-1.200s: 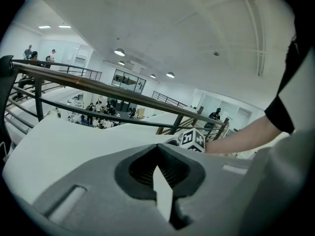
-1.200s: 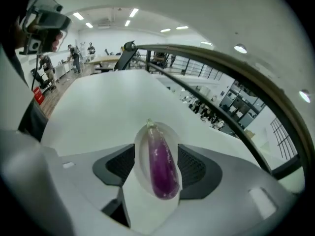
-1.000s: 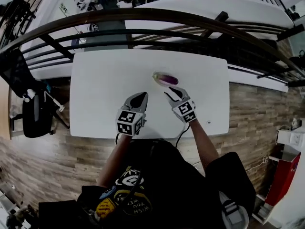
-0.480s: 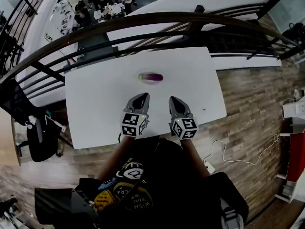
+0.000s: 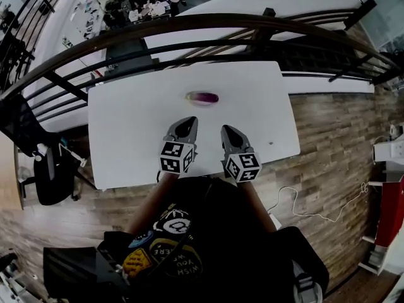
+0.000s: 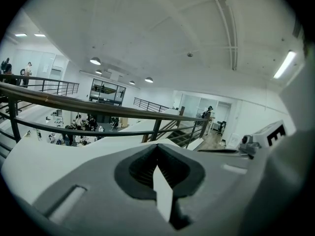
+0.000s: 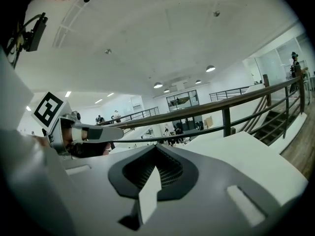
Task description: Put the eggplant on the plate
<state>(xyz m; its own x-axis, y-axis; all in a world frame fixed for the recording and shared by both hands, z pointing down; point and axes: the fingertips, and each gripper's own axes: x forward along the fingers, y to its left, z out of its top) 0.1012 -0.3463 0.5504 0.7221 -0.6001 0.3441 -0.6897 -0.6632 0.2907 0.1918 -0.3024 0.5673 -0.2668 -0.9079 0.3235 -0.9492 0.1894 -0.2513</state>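
eggplant (image 5: 206,97), seemingly lying on small pale plate (image 5: 190,96) at mid-table (image 5: 126,131); right gripper (image 5: 227,132), a second earlier open beside it, since drawn back, jaws clenched on nothing; left gripper (image 5: 186,124) likewise closed, empty; placement judged done.

Place: open-plan office, upper gallery | Signs: railing (image 5: 189,27) far side; people at desks (image 5: 145,8) below it; office chair (image 5: 47,169) left; ceiling lights (image 6: 95,61)
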